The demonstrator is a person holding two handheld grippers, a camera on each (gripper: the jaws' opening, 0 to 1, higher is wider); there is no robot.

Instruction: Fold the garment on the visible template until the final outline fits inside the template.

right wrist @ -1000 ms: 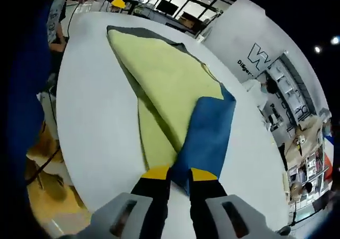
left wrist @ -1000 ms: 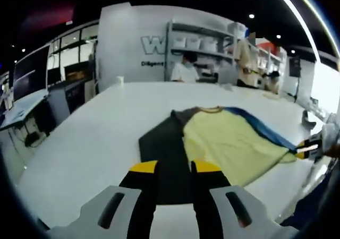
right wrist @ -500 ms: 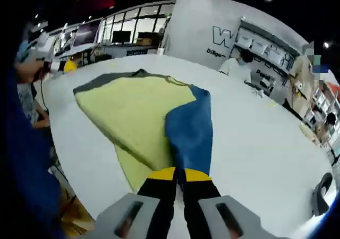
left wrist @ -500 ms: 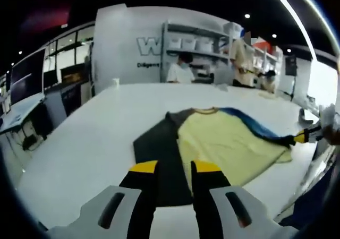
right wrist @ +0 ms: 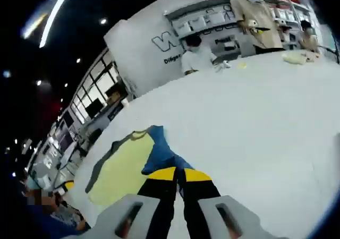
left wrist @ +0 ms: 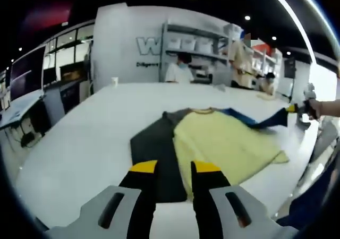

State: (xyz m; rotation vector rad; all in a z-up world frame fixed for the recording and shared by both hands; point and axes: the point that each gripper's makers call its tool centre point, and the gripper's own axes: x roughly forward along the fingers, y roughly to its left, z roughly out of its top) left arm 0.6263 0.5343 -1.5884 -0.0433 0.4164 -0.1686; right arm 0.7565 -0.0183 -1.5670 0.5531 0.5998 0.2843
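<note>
Our right gripper is clamped on the blue sleeve of the garment, lifting it off the white table. Our left gripper holds nothing, its jaws a narrow gap apart over the dark template. The yellow garment lies across the template's right part. The left gripper view catches the far sleeve stretched toward the right gripper; the right gripper view shows shelves with bins, contents unclear.

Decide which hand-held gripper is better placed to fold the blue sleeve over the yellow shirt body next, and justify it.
Right. The right hand-held gripper is already shut on the blue fabric sleeve, lifted off the white table. The left hand-held gripper hangs open above the dark rectangular template, gripping nothing.
</note>
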